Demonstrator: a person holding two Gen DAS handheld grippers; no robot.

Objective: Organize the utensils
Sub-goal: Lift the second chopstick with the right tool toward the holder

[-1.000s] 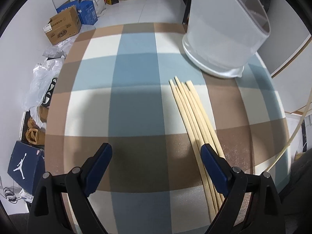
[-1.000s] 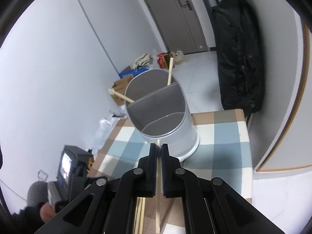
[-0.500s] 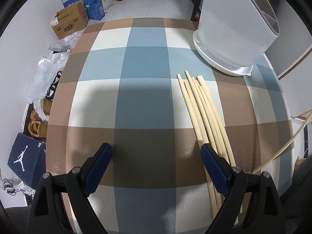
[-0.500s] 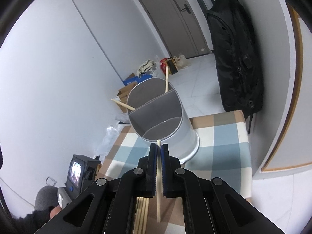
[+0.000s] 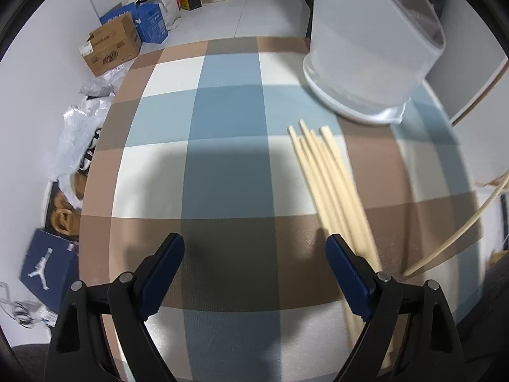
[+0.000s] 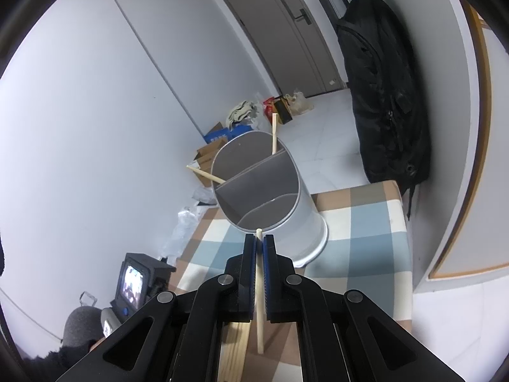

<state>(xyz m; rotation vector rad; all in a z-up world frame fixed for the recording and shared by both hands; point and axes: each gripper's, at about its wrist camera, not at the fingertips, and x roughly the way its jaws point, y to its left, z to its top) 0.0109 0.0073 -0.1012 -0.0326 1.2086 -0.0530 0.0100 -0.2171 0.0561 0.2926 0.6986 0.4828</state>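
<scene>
Chopstick (image 6: 260,289) slim, pale wood, pinched by right gripper (image 6: 259,248).

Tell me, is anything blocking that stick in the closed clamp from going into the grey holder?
Nothing visible is. The right gripper holds the chopstick just short of the holder; only open air lies between its tip and the near compartment.
</scene>
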